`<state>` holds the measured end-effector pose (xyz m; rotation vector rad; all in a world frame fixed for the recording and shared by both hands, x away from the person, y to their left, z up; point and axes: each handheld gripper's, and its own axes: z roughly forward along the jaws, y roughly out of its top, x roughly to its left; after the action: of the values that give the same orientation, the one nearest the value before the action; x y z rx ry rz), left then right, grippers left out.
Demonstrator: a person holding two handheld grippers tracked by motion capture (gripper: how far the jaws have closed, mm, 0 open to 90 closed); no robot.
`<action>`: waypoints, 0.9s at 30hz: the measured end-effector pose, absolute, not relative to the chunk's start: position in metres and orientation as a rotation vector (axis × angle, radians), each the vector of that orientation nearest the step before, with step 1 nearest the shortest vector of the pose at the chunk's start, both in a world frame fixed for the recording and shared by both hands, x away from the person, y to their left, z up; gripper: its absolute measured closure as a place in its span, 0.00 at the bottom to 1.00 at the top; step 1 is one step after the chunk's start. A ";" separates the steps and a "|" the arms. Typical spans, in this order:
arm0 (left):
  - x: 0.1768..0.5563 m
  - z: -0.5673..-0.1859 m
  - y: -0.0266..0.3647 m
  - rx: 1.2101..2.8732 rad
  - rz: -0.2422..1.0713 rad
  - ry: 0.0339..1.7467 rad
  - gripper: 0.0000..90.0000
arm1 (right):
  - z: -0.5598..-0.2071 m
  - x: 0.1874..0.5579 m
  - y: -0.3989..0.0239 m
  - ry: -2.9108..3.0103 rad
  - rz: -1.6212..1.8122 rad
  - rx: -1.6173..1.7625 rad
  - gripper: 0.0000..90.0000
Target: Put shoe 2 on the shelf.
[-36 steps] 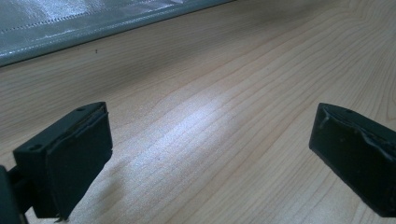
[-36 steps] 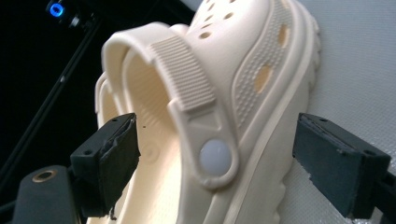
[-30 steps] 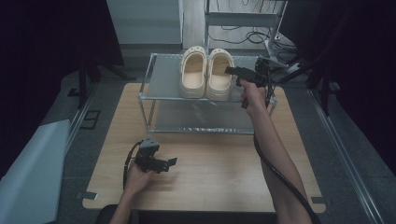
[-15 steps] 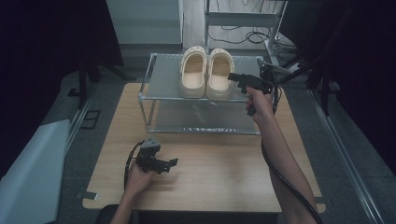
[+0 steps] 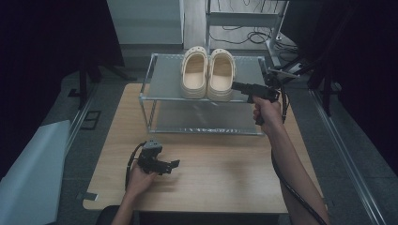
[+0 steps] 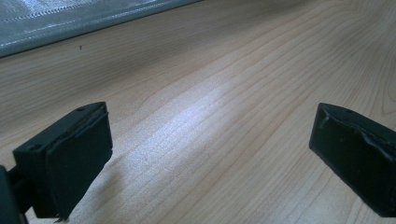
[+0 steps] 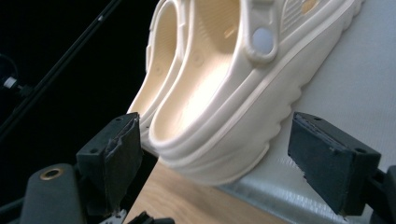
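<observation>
Two clogs (image 5: pixel 208 73) side by side on rack (image 5: pixel 162 89) top shelf, rack at table (image 5: pixel 225 173) far edge, right tool (image 5: pixel 236 86) beside right clog

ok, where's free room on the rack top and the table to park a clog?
Rack top shelf: bare left of the clogs, and a narrower strip right of them, but the right tongs, open, sit at that clog's heel. Table: open wood between the rack's front edge and the near edge, right of the left tongs.

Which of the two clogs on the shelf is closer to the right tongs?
The right-hand clog, next to the right tongs, whose open jaws point at its heel; the other clog sits beyond it.
</observation>
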<state>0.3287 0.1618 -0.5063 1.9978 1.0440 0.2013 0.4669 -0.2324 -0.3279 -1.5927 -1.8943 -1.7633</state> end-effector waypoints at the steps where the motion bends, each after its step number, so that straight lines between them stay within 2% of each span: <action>1: 0.329 -0.506 0.162 1.998 0.200 1.043 0.00 | -0.328 0.465 -0.233 -1.901 -1.761 -1.587 0.18; 8: 0.328 -0.506 0.163 1.999 0.201 1.044 0.00 | -0.328 0.450 -0.235 -1.959 -1.765 -1.522 0.13; 14: 0.328 -0.506 0.163 1.995 0.201 1.048 0.00 | -0.330 0.435 -0.235 -2.015 -1.727 -1.492 0.04; 27: 0.328 -0.506 0.165 1.987 0.198 1.051 0.00 | -0.349 0.403 -0.247 -2.086 -1.701 -1.423 0.01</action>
<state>0.3276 0.1647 -0.5057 1.9870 1.0513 0.1985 0.4026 -0.2470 -0.3486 -1.4226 -2.0855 -1.7014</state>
